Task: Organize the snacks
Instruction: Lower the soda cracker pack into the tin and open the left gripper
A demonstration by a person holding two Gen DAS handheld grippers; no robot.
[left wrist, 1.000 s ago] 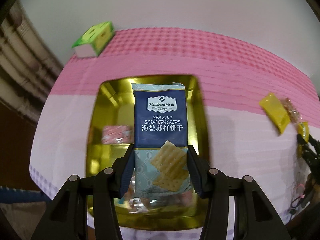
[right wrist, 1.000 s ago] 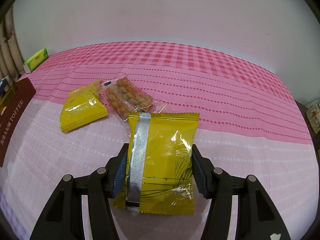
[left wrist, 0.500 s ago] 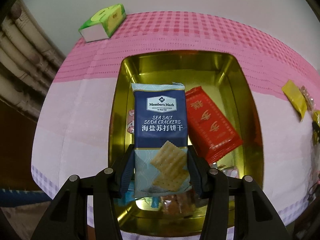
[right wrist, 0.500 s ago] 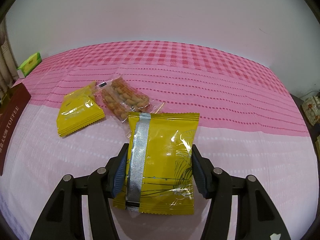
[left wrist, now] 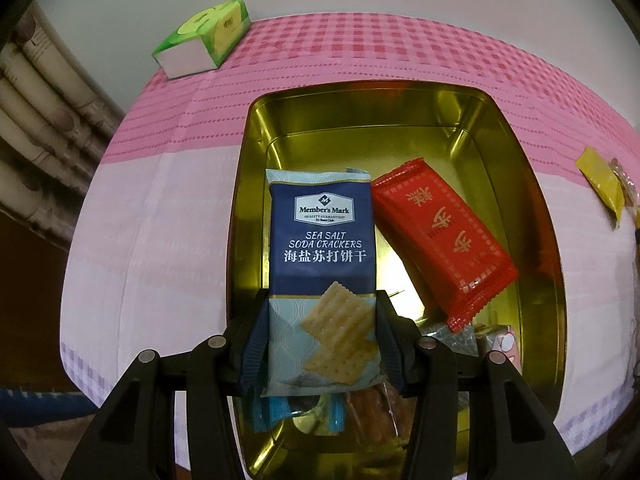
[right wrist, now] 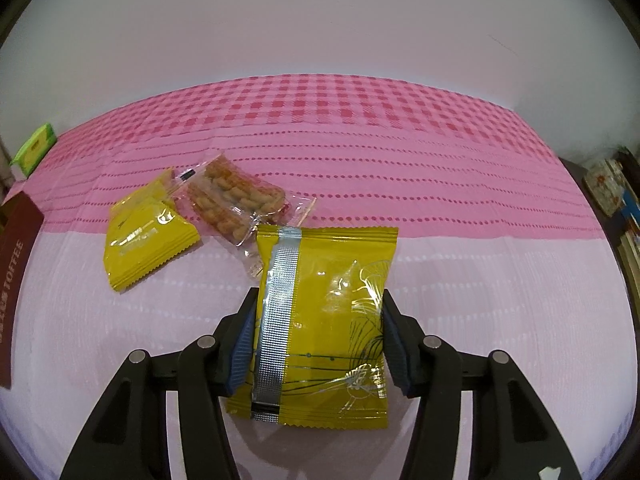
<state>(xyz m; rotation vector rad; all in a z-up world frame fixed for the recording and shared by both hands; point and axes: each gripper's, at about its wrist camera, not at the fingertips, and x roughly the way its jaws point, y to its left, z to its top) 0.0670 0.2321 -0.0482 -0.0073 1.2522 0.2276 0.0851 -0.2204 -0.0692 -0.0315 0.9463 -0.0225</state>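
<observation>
**Cracker pack lowered over the tin**

Since a second ago, left gripper (left wrist: 322, 342) has carried the soda cracker pack (left wrist: 322, 276) from short of the gold tin (left wrist: 536, 216) to above its left half, beside a red packet (left wrist: 442, 240). Right gripper (right wrist: 316, 344) clamps a yellow snack bag (right wrist: 324, 320) over the pink checked tablecloth (right wrist: 440, 184). Another yellow packet (right wrist: 146, 240) and a clear peanut bag (right wrist: 236, 200) lie beyond. Green tissue box (left wrist: 204, 38) sits by the white wall.
</observation>
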